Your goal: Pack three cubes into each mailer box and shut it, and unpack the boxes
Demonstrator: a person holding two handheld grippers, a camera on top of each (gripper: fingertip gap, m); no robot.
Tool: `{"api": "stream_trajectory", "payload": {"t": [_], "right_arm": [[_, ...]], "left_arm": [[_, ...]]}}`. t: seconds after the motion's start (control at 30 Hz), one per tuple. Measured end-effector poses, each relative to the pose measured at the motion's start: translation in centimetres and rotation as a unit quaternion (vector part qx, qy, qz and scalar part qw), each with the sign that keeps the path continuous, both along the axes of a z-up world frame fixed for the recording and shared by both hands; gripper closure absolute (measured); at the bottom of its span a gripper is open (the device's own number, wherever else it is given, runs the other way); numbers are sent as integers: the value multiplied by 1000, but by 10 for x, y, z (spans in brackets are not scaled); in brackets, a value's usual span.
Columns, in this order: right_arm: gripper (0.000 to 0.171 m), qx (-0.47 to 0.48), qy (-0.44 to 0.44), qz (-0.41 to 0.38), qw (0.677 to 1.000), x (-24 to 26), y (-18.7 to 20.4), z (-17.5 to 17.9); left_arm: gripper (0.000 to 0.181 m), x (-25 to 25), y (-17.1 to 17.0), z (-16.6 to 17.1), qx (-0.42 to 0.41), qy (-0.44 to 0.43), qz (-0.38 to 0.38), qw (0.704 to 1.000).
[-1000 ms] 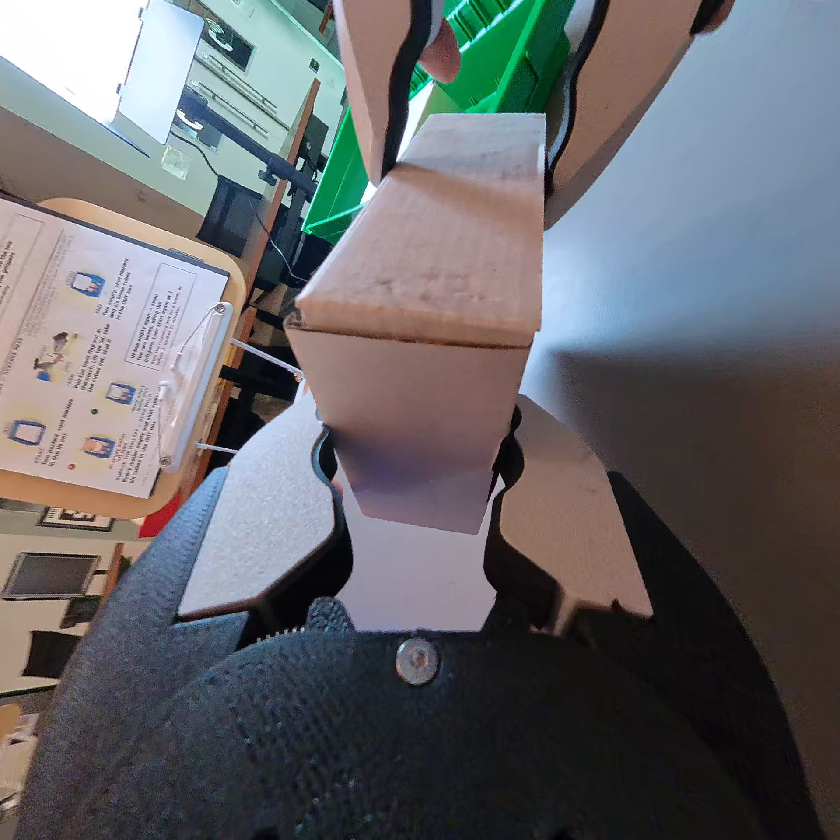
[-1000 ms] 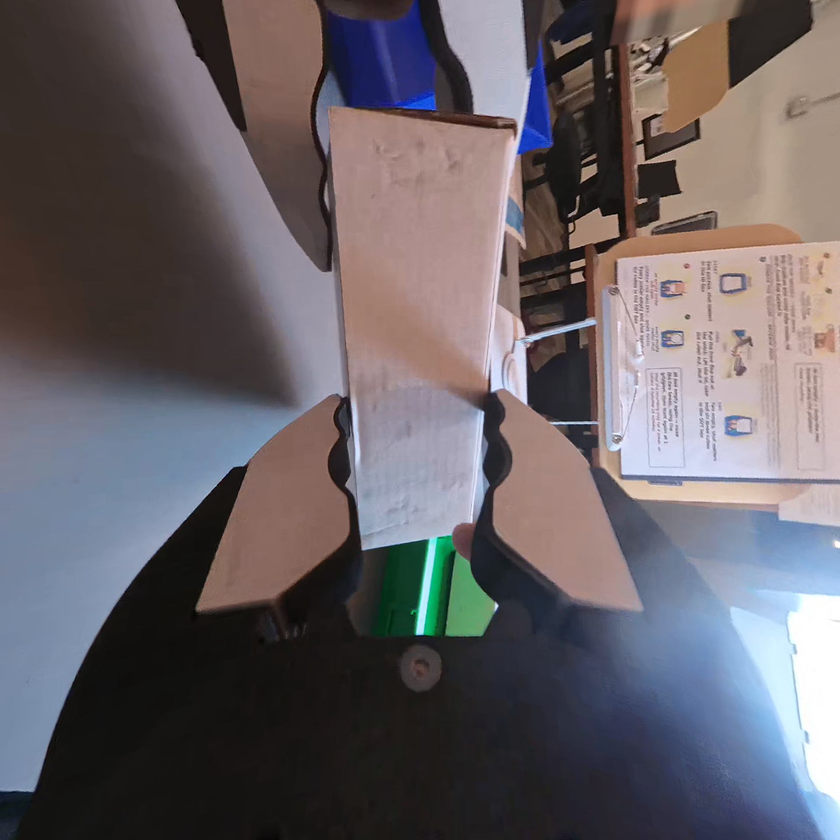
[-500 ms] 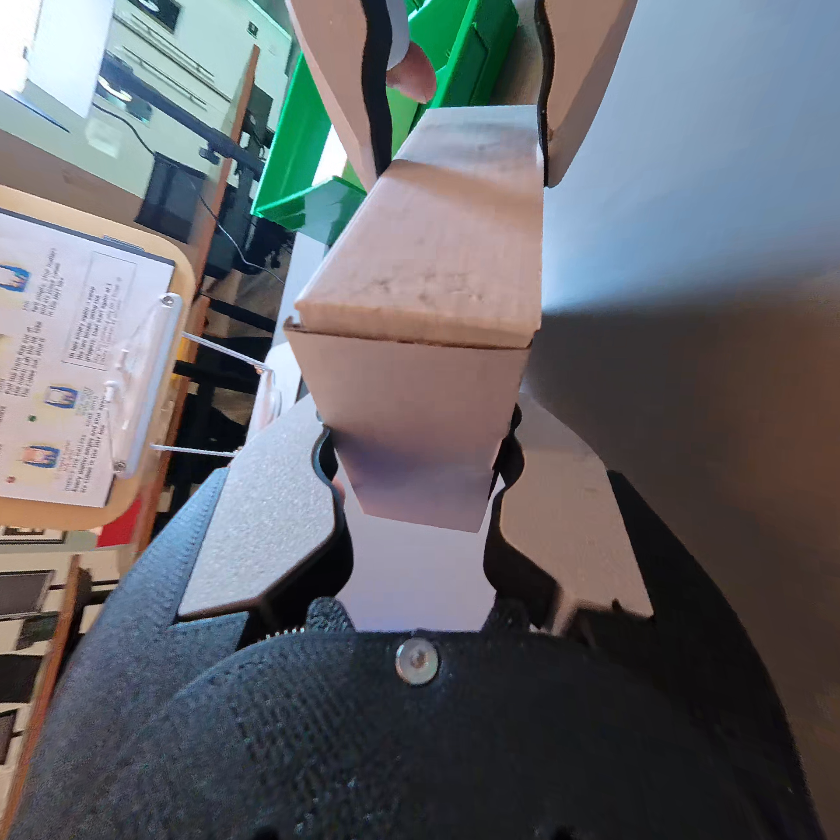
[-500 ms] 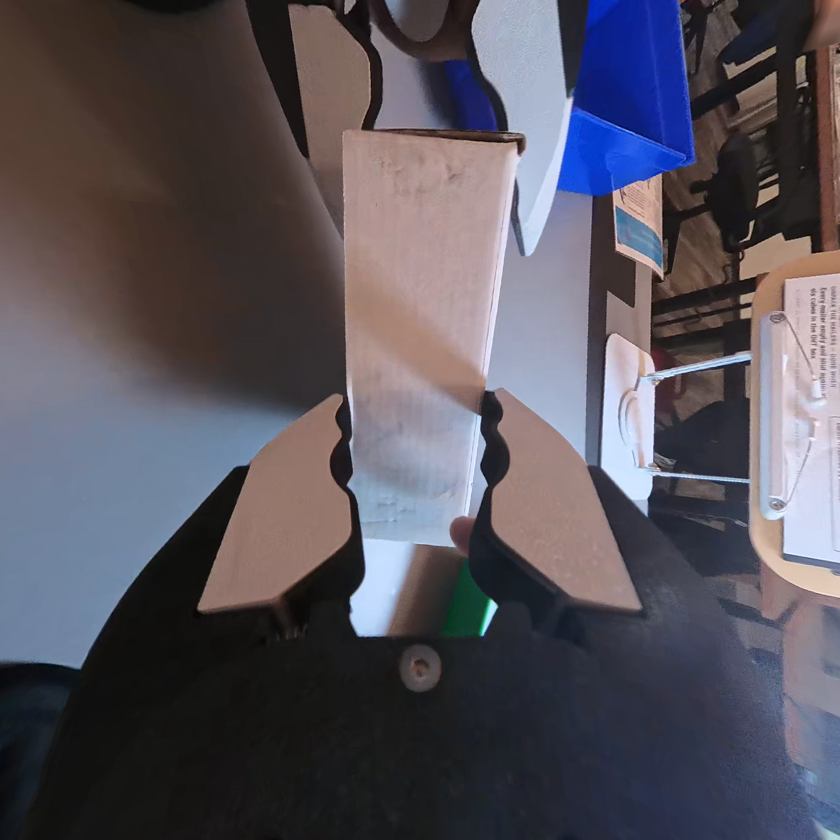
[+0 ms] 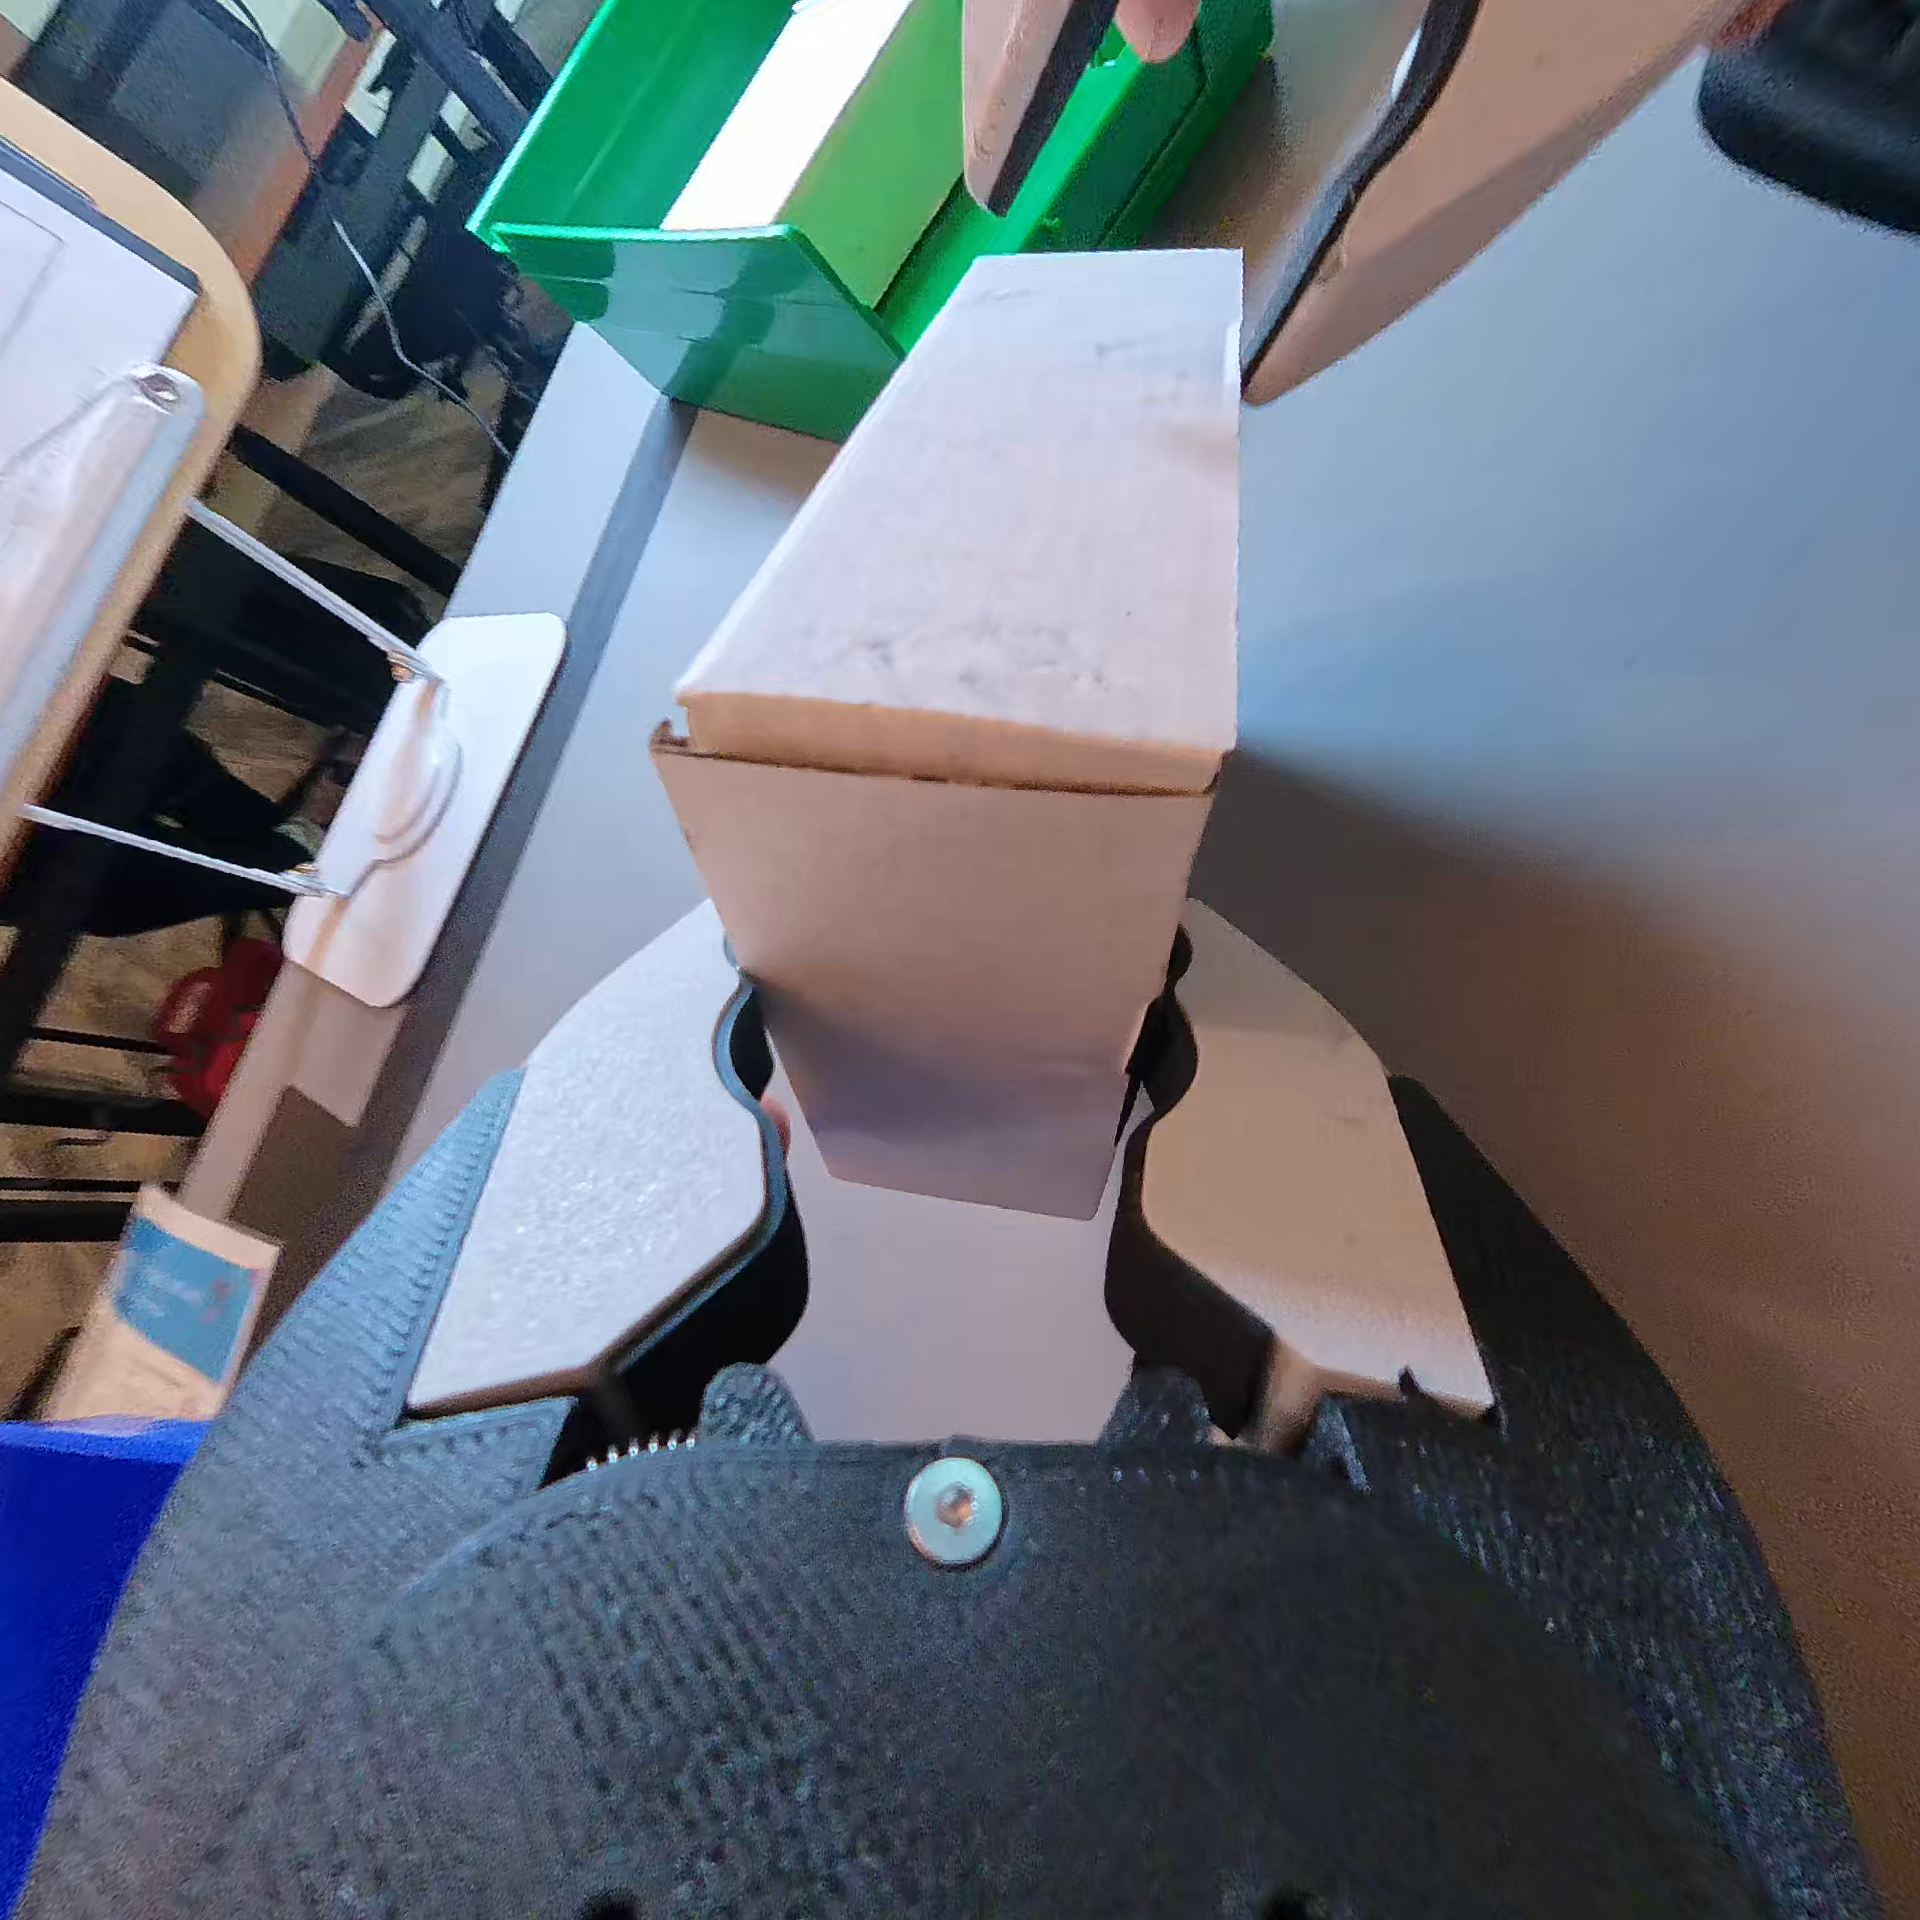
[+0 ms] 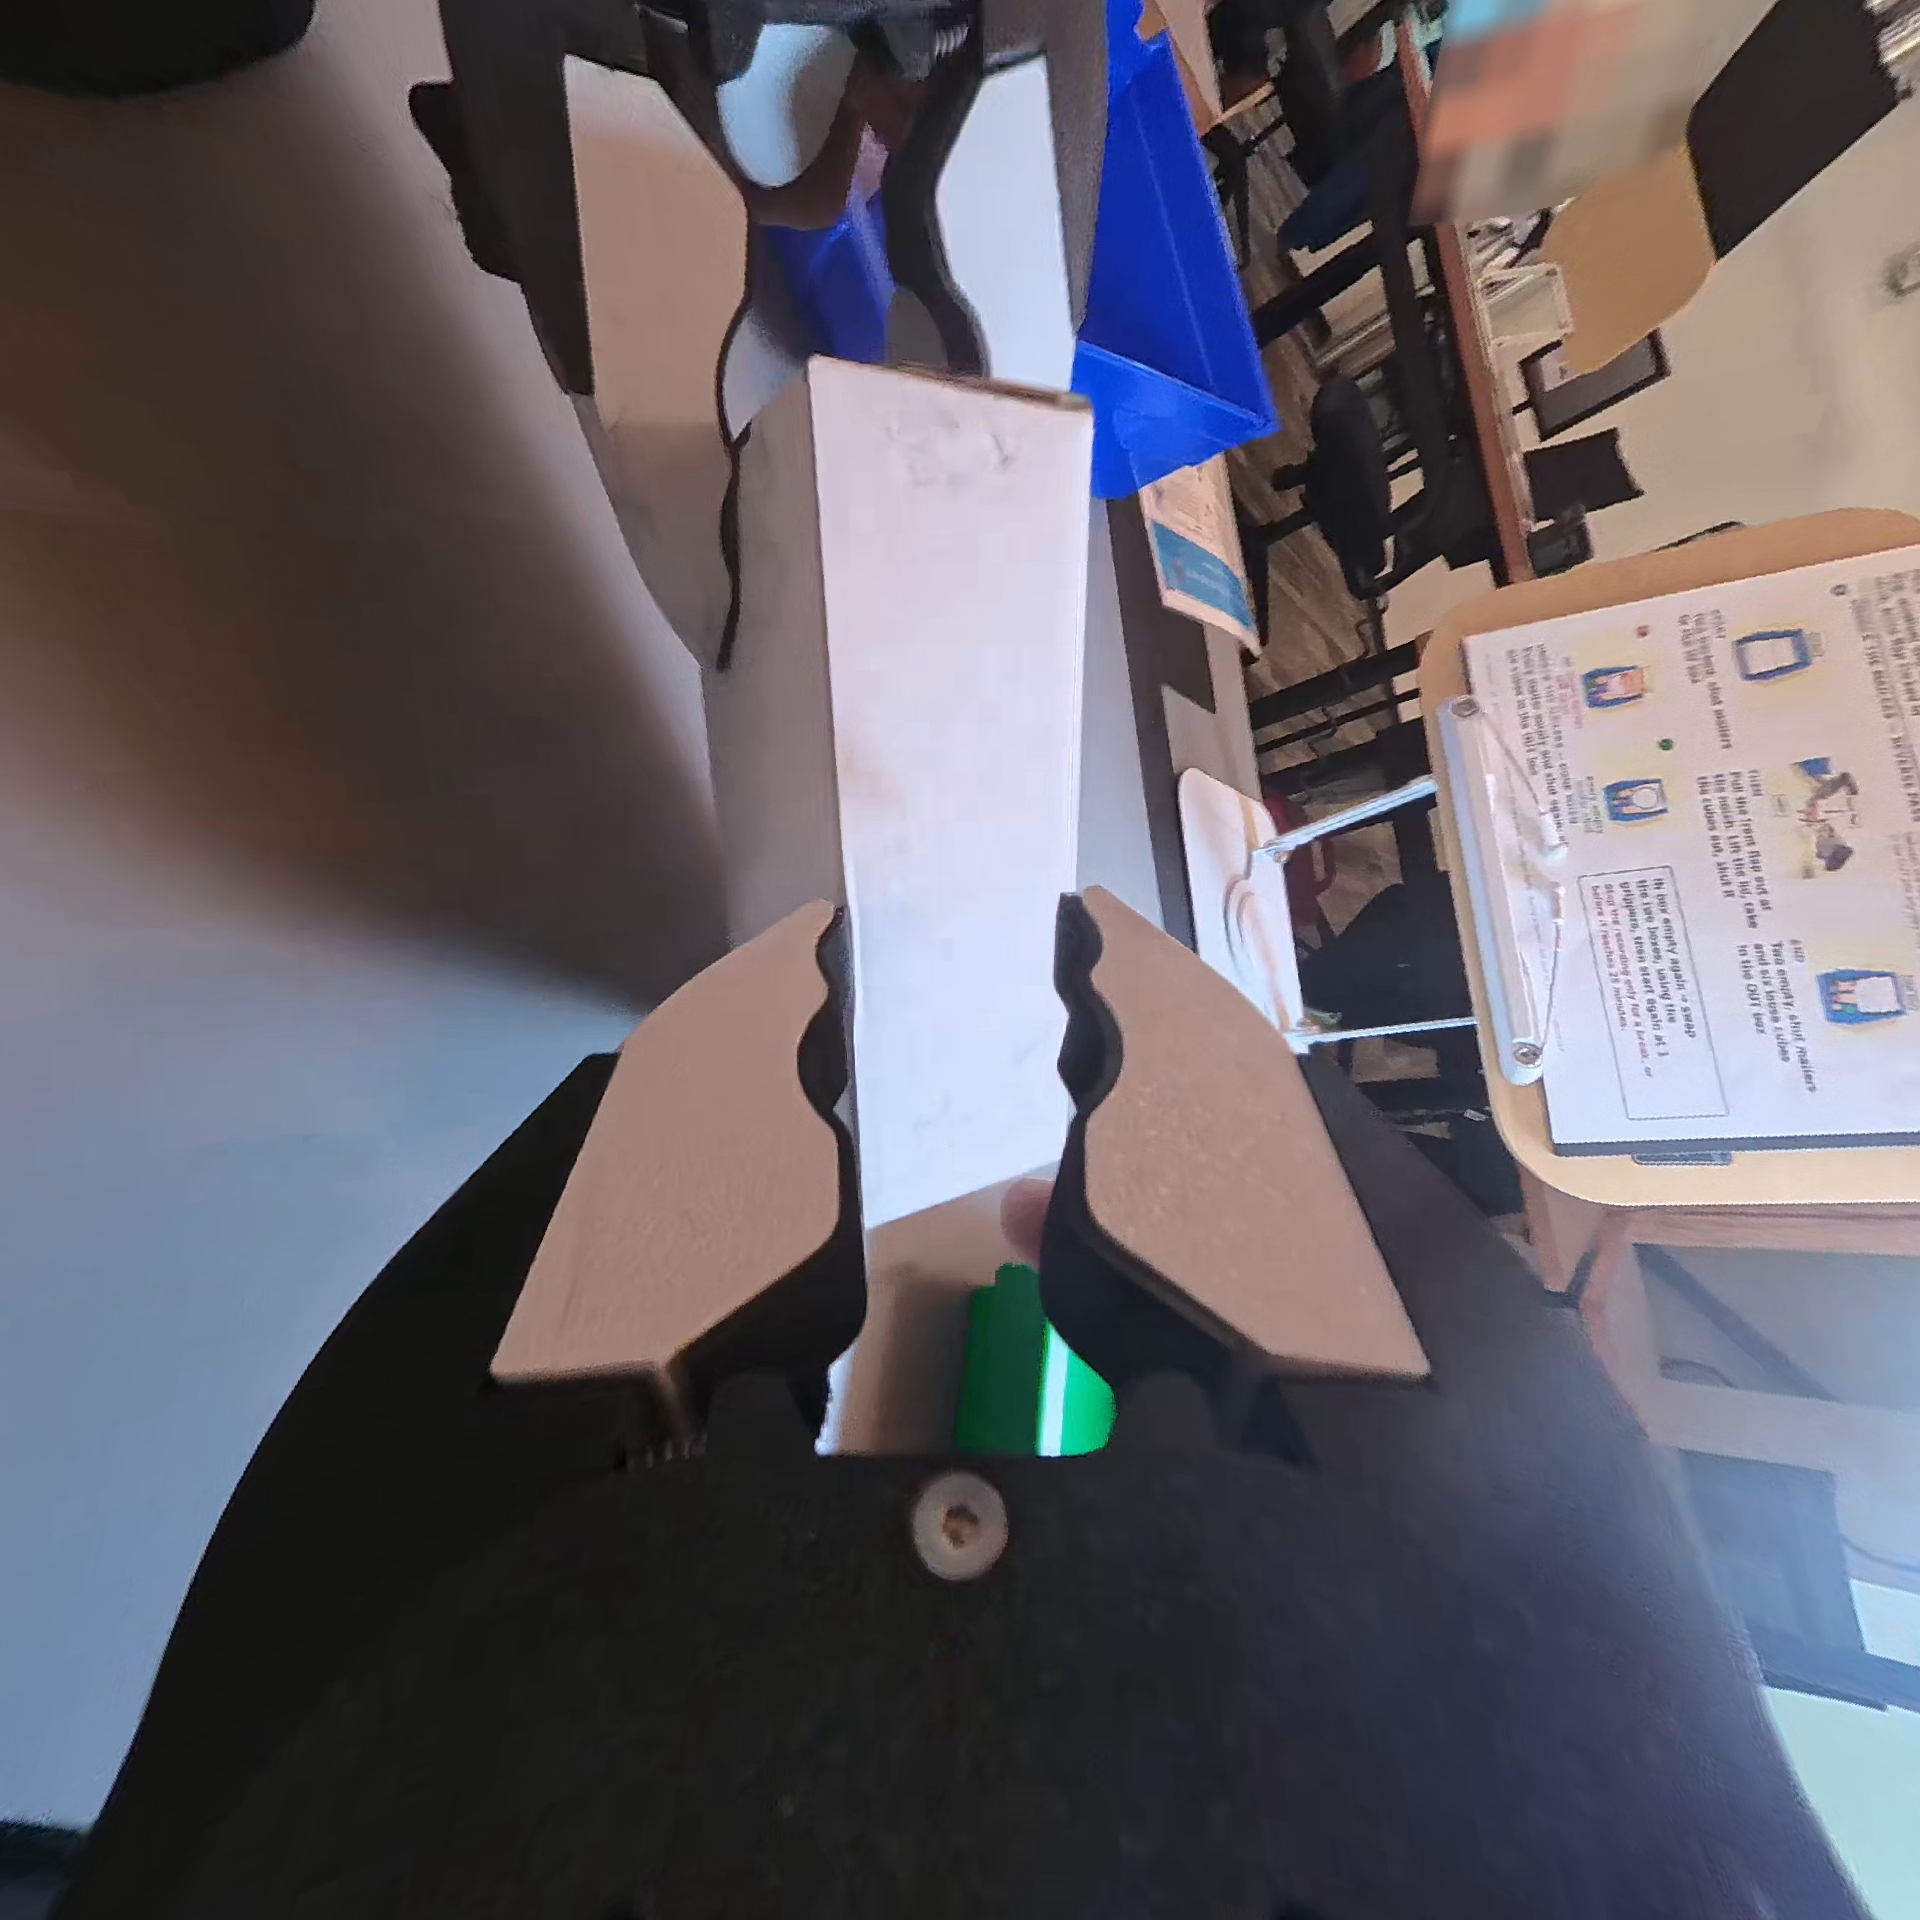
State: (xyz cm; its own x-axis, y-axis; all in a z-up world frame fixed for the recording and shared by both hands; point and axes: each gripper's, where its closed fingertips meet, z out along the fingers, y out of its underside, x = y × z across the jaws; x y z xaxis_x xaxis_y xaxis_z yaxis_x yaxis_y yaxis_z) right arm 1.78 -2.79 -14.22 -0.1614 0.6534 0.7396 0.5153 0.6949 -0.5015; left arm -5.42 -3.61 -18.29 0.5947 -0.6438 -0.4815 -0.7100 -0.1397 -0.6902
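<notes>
Box (image 5: pixel 966 665) inspected from my left claw (image 5: pixel 951 1049): closed cardboard mailer, its near end clamped between both my fingers, flap edge hanging at 6 o'clock. Green bin (image 5: pixel 727 260) sits at 11 o'clock on the grey table (image 5: pixel 1558 727). My right claw (image 5: pixel 1143 197) shows at 12 o'clock, spread wider than the box's far end.

From my right claw (image 6: pixel 951 1029): the same box (image 6: pixel 956 727) runs toward 12 o'clock; my fingers flank its near end, a thin gap on one side, grip released. Blue bin (image 6: pixel 1164 343) lies at 1 o'clock, clipboard (image 6: pixel 1683 852) at 3 o'clock.
</notes>
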Motion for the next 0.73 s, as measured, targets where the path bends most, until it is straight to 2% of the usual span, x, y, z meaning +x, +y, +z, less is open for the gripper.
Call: {"api": "stream_trajectory", "payload": {"t": [0.03, 0.27, 0.47, 0.67, 0.73], "right_arm": [[134, 2, 9, 0, 1000, -2, -2, 1], [142, 120, 78, -60, 988, -7, 7, 17], [152, 58, 94, -58, 992, -14, 7, 13], [155, 104, 76, -58, 990, -20, 10, 14], [162, 108, 74, -52, 990, -21, 11, 13]], "left_arm": [[109, 1, -1, -1, -13, -14, 3, 1000], [113, 9, -10, 11, -77, -131, -18, 988], [115, 8, -13, 9, -102, -168, -36, 980], [115, 8, -15, 10, -102, -183, -56, 976], [115, 10, -15, 13, -93, -187, -64, 976]]}}
